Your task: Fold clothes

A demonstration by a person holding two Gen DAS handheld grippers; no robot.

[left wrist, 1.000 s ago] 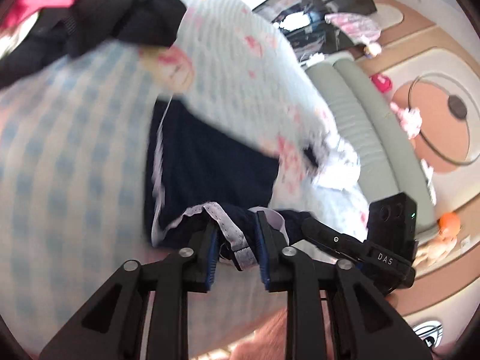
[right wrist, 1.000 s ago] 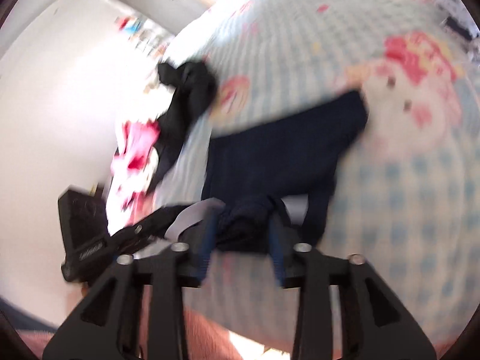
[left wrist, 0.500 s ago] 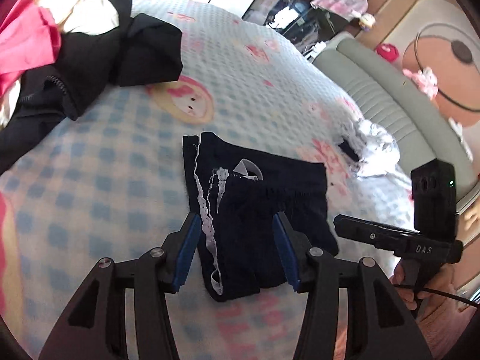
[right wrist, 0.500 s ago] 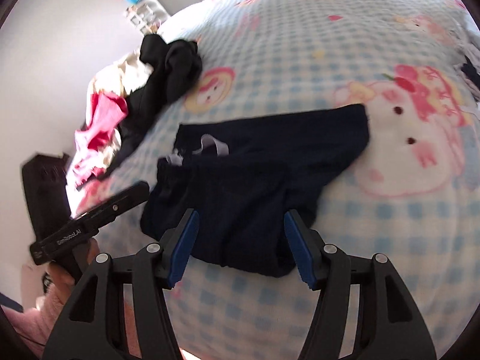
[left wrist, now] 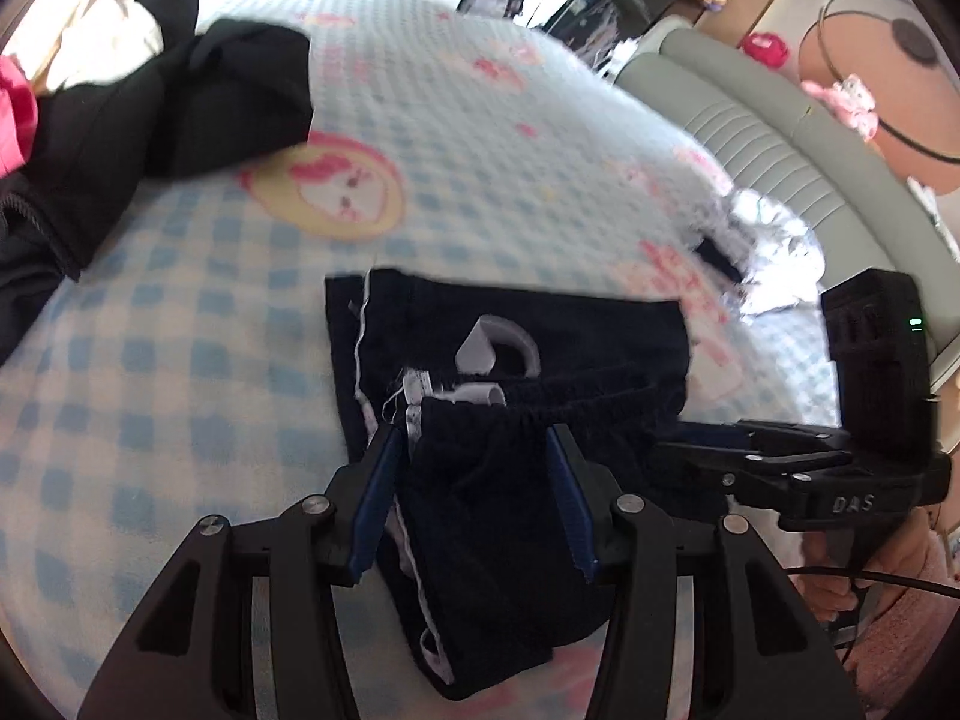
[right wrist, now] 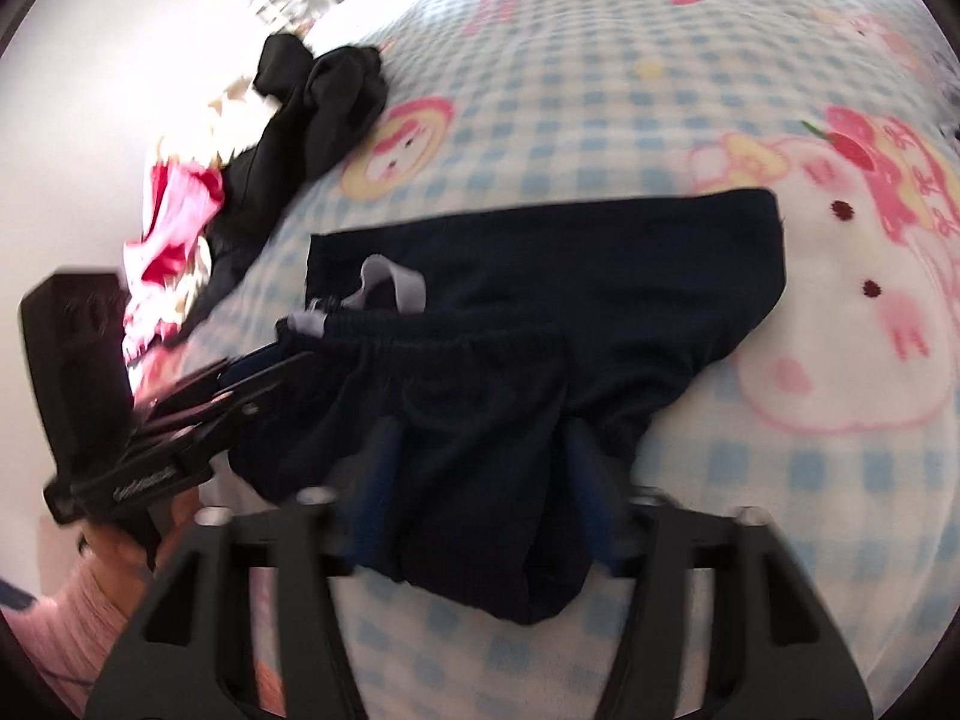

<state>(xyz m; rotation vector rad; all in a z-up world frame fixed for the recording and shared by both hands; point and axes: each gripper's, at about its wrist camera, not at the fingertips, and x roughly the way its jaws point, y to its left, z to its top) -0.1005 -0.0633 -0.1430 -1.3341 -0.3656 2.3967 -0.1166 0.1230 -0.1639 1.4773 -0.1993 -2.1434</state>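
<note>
Navy shorts (left wrist: 516, 396) are lying on the bed (left wrist: 198, 324), near half doubled over so the gathered waistband sits across the middle, which fits a fold in progress or one just laid down. Left tool (left wrist: 474, 498) is hanging over the near-left part, fingers spread wide, gripping nothing. Right tool (right wrist: 480, 498) is sitting over the near-right part, blurred, fingers also apart with cloth between but not pinched. Beyond the tools, up left, a black garment pile (left wrist: 162, 114) is waiting by pink clothes (right wrist: 174, 210).
</note>
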